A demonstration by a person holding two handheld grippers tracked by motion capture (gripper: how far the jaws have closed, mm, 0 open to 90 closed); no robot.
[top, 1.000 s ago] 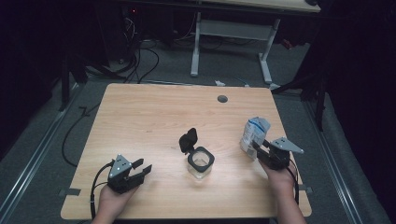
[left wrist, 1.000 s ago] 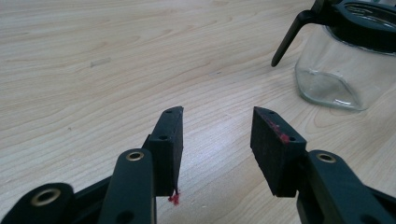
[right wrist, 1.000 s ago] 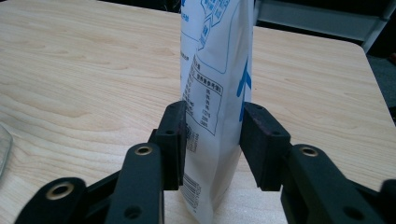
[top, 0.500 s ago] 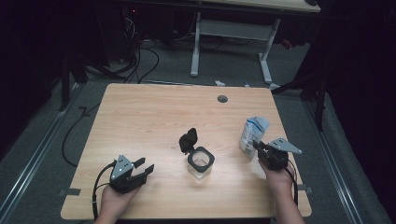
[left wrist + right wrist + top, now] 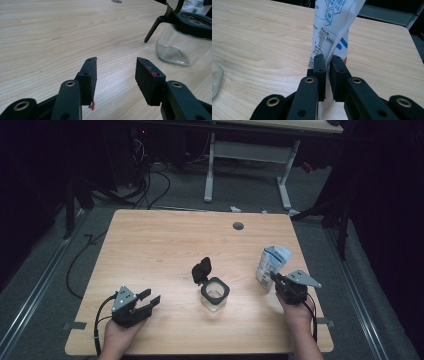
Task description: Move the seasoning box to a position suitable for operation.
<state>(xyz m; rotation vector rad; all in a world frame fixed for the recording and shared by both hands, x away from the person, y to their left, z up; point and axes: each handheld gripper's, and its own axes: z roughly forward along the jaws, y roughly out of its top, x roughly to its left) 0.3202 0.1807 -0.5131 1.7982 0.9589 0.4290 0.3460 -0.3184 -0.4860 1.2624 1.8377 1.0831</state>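
Pouch stood near the table's right edge in the high view, right gripper at its base. Left gripper view: left gripper apart, idle beside the glass jar. Right gripper view: jaws had just closed, pinching the pouch's edge (grasp step). Next, probably lift toward the jar.

A white and blue printed pouch stands upright near the table's right edge.
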